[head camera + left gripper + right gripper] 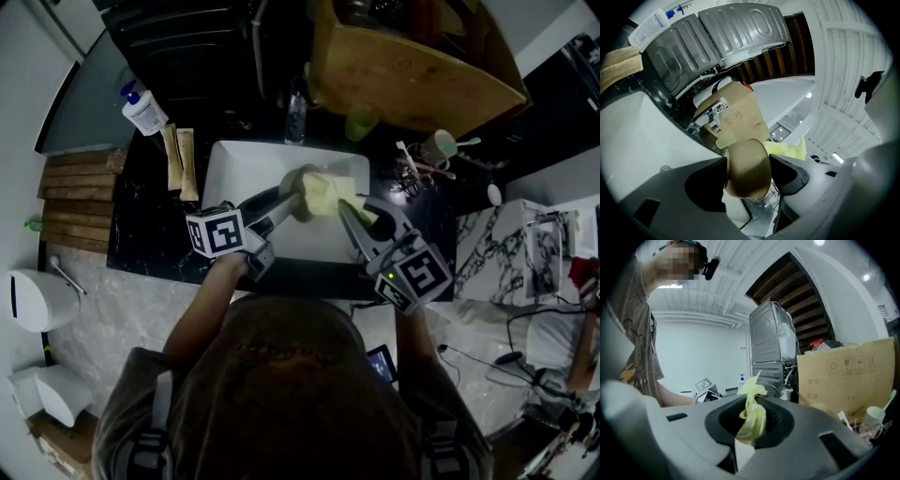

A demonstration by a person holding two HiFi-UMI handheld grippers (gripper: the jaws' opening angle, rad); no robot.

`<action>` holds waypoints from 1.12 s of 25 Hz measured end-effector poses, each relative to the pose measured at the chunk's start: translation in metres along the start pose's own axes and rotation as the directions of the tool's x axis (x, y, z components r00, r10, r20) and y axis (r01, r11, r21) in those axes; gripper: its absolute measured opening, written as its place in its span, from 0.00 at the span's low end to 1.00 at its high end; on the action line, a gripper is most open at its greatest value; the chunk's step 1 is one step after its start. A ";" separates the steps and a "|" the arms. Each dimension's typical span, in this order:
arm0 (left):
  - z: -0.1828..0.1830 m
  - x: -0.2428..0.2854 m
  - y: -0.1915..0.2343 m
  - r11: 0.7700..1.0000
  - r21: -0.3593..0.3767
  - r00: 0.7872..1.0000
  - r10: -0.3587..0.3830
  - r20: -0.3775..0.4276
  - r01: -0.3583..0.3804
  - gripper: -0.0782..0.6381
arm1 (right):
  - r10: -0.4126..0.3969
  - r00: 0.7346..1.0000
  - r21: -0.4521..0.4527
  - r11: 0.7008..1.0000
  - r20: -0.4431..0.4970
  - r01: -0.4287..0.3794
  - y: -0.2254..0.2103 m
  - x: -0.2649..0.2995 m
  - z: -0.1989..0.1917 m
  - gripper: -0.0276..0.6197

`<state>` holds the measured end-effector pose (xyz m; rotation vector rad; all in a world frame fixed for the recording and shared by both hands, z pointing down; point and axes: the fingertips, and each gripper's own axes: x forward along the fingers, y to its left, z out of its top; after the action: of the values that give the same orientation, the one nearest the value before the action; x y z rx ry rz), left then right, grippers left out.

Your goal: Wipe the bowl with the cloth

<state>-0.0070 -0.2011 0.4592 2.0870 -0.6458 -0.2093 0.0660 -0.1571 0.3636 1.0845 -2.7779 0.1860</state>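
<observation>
Bowl (298, 190) is tan, held up over the white sink (242, 165), not resting on anything. Your left gripper (287, 201) is clamped on it: in the left gripper view the jaws press on opposite sides of the bowl wall, with its outside turned toward that camera. Tipped like this, the open side likely faces your right side, so the cloth can get at it.

The yellow cloth (330, 194) is bunched against the bowl on its right, touching it. Your right gripper (356, 214) is pinching the cloth; the right gripper view shows a yellow wad squeezed between the jaws and sticking out past the tips. That loose end does the wiping while the gripper itself stays off the bowl. In the left gripper view a corner of the cloth peeks out just behind the bowl's rim.

Judgement: wiping is under way or about to start — cloth meets bowl, but I can't tell how much surface is covered. Working over the sink makes sense, since a drop or drip lands in the basin. The grip on a curved wall could slip if you push hard with the cloth.

Around it: the dark counter (141, 239) frames the sink, a soap bottle (143, 111) stands at the back left, a cardboard box (403, 66) sits behind, and a cup (438, 147) stands to the right, well apart from the work.
</observation>
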 end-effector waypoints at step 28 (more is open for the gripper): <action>0.001 0.008 -0.036 0.984 -0.102 0.989 -0.144 0.013 0.145 0.50 | -0.026 0.996 -0.078 0.997 -0.084 0.020 -0.021 0.058 -0.033 0.09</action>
<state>0.0124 -0.1903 0.4303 2.0359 -0.4767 -0.3237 0.0411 -0.2054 0.4080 1.0642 -2.6727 0.1186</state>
